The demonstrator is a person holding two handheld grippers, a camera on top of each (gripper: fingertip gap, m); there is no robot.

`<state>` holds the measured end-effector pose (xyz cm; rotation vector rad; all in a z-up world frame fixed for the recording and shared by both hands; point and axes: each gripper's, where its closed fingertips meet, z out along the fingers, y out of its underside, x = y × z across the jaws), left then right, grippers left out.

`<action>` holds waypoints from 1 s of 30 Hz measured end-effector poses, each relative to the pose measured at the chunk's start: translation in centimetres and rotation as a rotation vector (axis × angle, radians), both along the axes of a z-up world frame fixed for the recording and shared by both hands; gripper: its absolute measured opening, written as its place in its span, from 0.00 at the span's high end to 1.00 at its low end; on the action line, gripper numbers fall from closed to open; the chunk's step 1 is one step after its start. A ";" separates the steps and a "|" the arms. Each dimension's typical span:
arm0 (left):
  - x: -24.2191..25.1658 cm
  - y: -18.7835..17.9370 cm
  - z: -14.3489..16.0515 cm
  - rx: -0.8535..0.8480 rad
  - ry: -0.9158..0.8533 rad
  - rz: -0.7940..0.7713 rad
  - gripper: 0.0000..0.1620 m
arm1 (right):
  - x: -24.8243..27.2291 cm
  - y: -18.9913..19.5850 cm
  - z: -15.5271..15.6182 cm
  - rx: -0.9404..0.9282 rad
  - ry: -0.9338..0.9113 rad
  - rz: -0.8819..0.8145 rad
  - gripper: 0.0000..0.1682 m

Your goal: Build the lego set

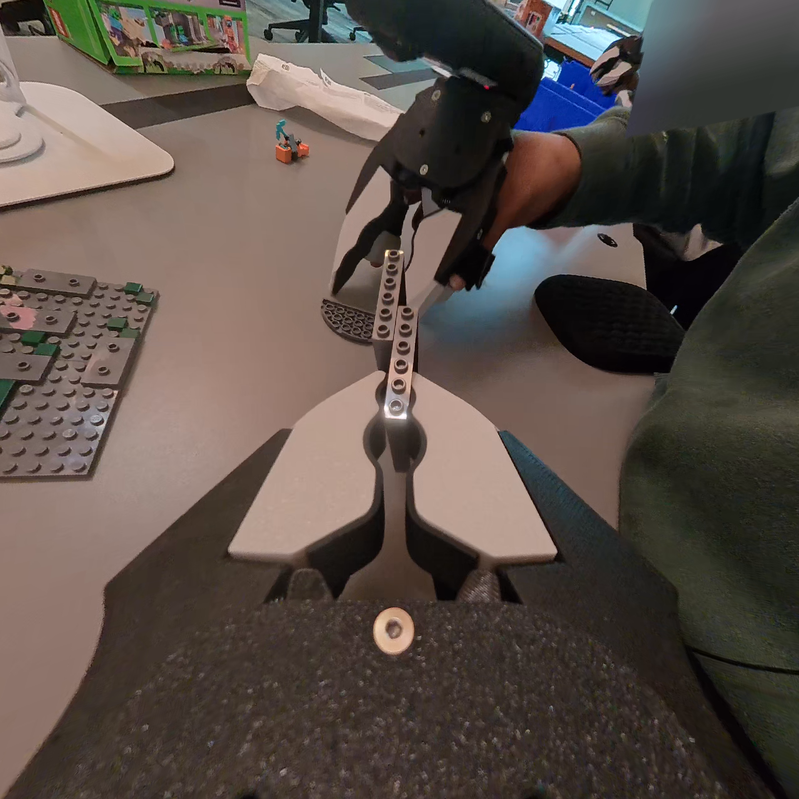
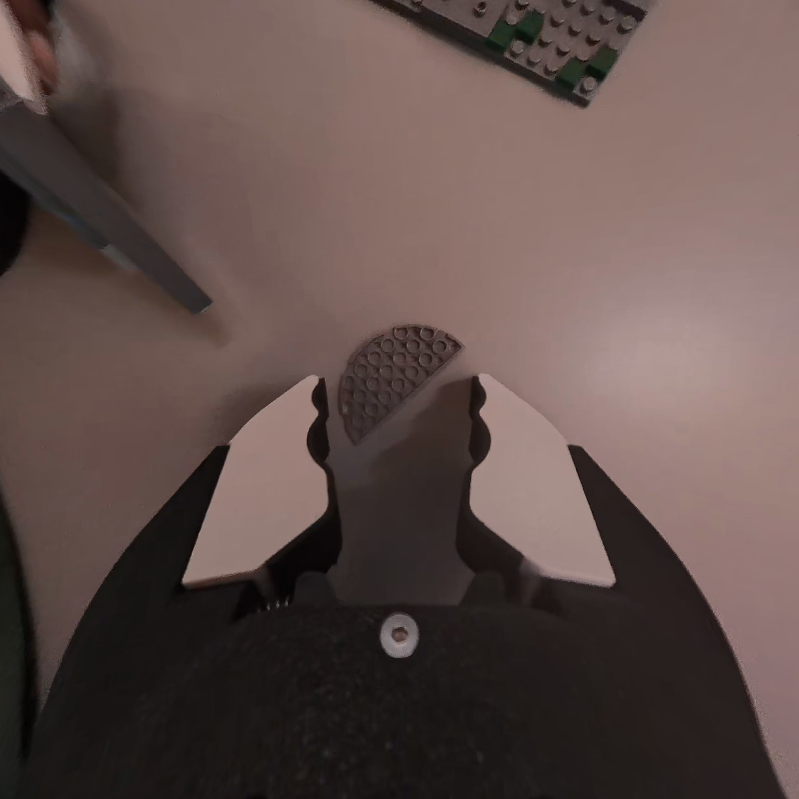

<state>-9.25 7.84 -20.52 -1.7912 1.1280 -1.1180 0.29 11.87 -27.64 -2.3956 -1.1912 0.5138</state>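
My left gripper is shut on the near end of a long grey studded brick assembly, two bars joined with an offset, held above the table and pointing away. It shows blurred at the left of the right wrist view. My right gripper is open and empty, its fingers straddling a dark grey half-round plate that lies flat on the table. In the left wrist view the right gripper points down over that plate, just behind the held bars.
A grey baseplate with green tiles lies at the left, also at the top of the right wrist view. A small orange and teal build, a white paper bag, a green box and a white stand base sit farther back. A black chair seat is at the right.
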 end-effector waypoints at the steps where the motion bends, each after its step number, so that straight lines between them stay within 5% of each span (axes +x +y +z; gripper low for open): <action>1: 0.0 -0.1 0.0 0.000 0.000 -0.004 0.98 | 0.0 0.2 -0.2 0.041 -0.043 -0.004 0.65; 5: 0.0 -0.4 0.3 0.003 -0.009 -0.017 0.98 | -0.2 0.5 -0.4 0.102 -0.084 -0.003 0.80; 11: -0.4 -0.6 0.7 0.010 -0.027 -0.019 0.98 | 1.3 2.2 -0.1 0.168 -0.165 0.034 0.82; 15: -0.5 -0.7 0.9 0.016 -0.034 -0.016 0.98 | 3.5 5.3 2.1 0.509 -0.403 0.181 0.82; 18: -0.5 -0.7 0.9 0.015 -0.034 -0.018 0.98 | 3.9 4.5 2.7 0.779 -0.654 0.474 0.81; 23: -0.5 -0.8 0.9 0.021 -0.027 -0.015 0.98 | 0.8 -5.5 3.5 0.682 -0.383 0.710 0.75; 30: -0.1 -0.9 0.8 0.025 -0.017 -0.027 0.98 | 1.6 -5.7 3.1 0.157 0.010 0.259 0.77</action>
